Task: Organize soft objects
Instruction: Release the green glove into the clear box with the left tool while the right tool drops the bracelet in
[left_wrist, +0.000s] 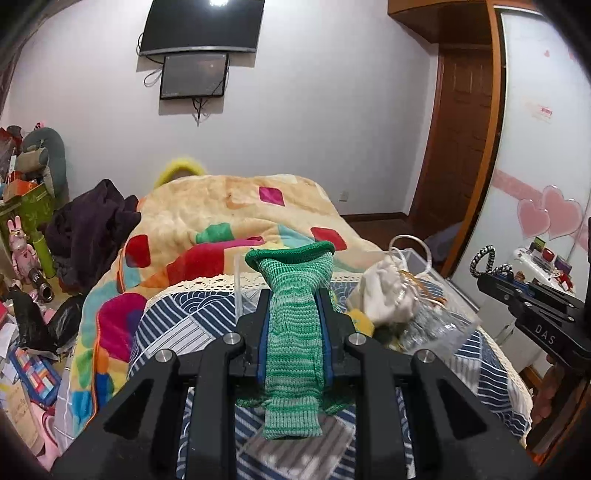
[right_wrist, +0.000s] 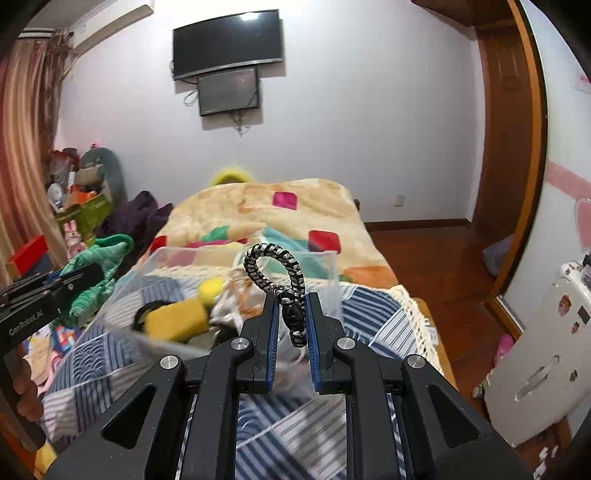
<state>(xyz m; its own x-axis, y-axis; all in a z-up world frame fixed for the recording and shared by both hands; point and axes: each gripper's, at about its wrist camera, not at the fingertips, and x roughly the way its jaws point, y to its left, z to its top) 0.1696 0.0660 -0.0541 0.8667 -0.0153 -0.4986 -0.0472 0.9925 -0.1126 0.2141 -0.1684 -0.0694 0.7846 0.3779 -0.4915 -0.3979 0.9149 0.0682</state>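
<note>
My left gripper (left_wrist: 293, 295) is shut on a green knitted sock (left_wrist: 293, 332), which hangs over the fingers above the bed. It also shows at the left of the right wrist view (right_wrist: 99, 273). My right gripper (right_wrist: 291, 299) is shut on a black-and-white braided cord loop (right_wrist: 277, 273), held above a clear plastic box (right_wrist: 328, 269). The box holds yellow sponges (right_wrist: 177, 317) and white cloth (left_wrist: 384, 291). In the left wrist view the right gripper (left_wrist: 484, 275) sits at the right edge with the cord (left_wrist: 484, 258).
The box rests on a blue-and-white patterned bedspread (right_wrist: 369, 314). A colourful fleece blanket (left_wrist: 229, 218) lies beyond it. Dark clothes (left_wrist: 92, 225) and clutter (left_wrist: 26, 184) fill the left side. A white case (right_wrist: 546, 350) stands on the right floor.
</note>
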